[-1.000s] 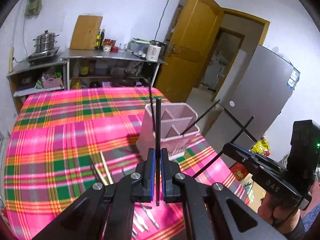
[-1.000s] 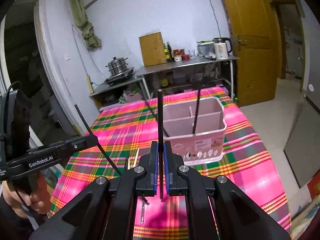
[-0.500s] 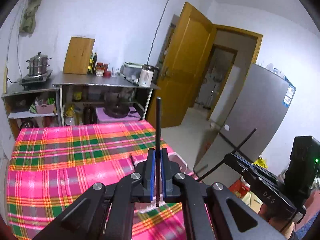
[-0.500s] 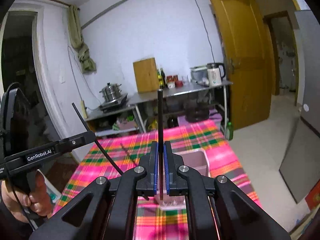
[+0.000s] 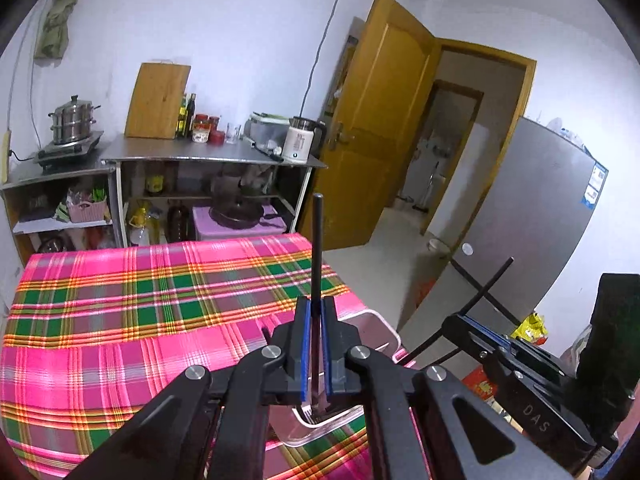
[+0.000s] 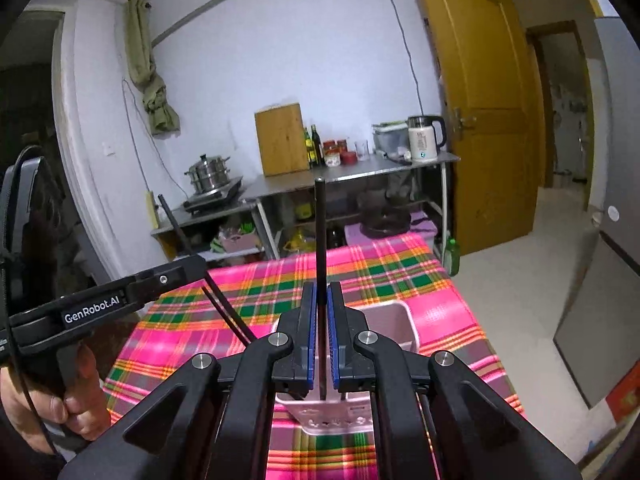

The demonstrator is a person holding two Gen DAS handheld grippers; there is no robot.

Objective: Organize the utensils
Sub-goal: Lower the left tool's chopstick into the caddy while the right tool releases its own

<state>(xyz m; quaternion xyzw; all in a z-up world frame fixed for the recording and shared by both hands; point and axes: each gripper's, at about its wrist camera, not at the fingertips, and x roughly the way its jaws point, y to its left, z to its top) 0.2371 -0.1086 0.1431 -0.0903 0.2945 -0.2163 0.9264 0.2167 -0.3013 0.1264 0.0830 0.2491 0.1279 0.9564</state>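
Two black chopsticks are up in the air, one per gripper: the left gripper [image 5: 315, 354] is clamped on a black chopstick [image 5: 317, 248] standing upright at the centre of the left wrist view, and the right gripper [image 6: 321, 340] is pinched tight on its own black stick [image 6: 319, 236], centre of the right wrist view. Just below and behind both sets of jaws sits the pink utensil caddy [image 6: 394, 324], low in the frame on the pink plaid tablecloth [image 5: 132, 300]. What looks like a fork head [image 5: 308, 414] peeks out under the left jaws, in front of the holder, so likely cutlery waits to be sorted. My read: neither stick is dropped in yet, and the caddy's contents are hidden behind the grippers, so progress is hard to call. Further out, upper left, a steel counter [image 5: 208, 154] with a kettle [image 5: 298, 142]; right, a yellow door [image 5: 384, 120].
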